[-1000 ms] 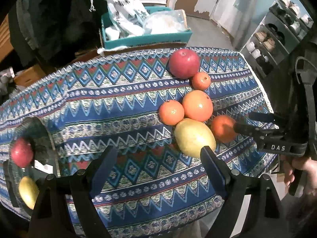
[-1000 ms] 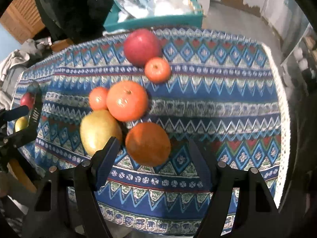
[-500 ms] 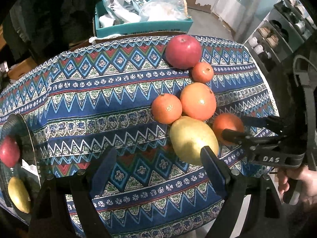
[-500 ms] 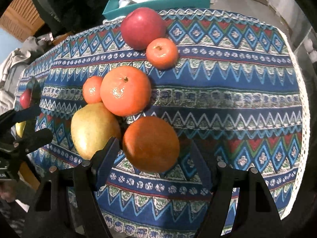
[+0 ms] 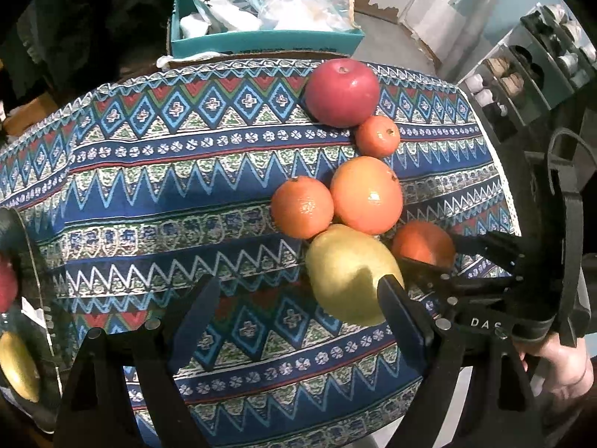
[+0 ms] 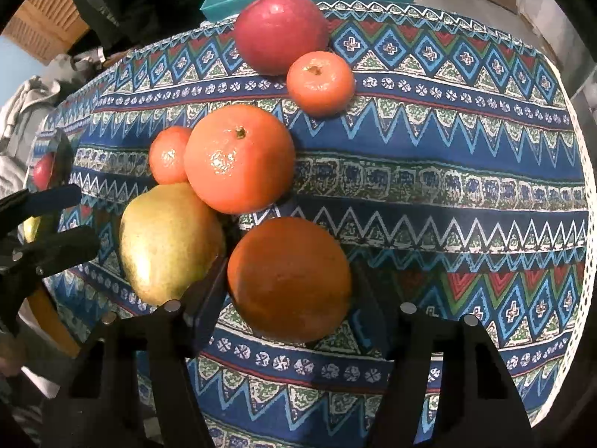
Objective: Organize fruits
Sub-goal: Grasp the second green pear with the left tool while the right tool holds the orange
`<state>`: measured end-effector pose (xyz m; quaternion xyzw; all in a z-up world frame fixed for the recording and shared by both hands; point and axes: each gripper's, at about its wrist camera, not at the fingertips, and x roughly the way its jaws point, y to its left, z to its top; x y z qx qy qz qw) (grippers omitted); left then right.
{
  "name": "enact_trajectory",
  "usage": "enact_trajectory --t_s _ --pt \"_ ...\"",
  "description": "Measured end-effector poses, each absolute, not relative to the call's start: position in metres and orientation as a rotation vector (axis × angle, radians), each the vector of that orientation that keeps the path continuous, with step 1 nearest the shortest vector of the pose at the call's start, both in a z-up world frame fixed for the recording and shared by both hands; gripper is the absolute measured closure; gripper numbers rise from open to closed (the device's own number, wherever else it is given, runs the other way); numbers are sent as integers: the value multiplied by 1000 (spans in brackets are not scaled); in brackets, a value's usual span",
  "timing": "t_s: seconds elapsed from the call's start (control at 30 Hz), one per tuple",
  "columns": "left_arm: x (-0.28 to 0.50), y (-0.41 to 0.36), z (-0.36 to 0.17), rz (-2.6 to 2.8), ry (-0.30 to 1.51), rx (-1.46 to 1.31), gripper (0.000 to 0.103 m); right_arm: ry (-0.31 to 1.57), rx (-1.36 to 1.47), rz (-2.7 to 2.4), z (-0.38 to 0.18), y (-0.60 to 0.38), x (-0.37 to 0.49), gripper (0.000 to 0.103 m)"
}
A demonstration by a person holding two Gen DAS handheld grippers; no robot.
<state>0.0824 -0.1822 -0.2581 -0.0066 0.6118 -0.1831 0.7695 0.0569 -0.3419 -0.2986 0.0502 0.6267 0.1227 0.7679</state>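
Observation:
Fruit lies clustered on a patterned tablecloth (image 5: 156, 186): a red apple (image 5: 341, 91), a small mandarin (image 5: 377, 137), a large orange (image 5: 367, 194), another mandarin (image 5: 301, 206), a yellow pear (image 5: 349, 272) and a darker orange (image 6: 289, 276). My right gripper (image 6: 289, 267) points down over the darker orange. Its jaws are closing, with the orange between them and a finger close to each side. My left gripper (image 5: 298, 283) stands open just left of the pear, whose edge is by the right finger (image 5: 395, 310). Nothing is held in it.
A dark plate (image 5: 35, 257) at the table's left edge holds a red apple (image 6: 43, 171) and a yellow fruit (image 5: 18, 366). A teal box (image 5: 261, 39) with bags stands behind the table. A shoe rack (image 5: 530, 71) is at the far right. A hand (image 5: 559, 366) holds the right gripper.
Both grippers have come down closer to the fruit. The right gripper's fingers have narrowed around the darker orange. The left jaws keep the same width.

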Motion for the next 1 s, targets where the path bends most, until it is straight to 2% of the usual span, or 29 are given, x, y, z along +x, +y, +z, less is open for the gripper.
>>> enact_trajectory --t_s 0.9,1.0 --pt "90 -246 -306 -410 1427 -16 15 1259 173 56 -273 -407 42 39" --pt "89 -250 -309 -411 1427 10 22 1262 171 57 -276 -406 40 39"
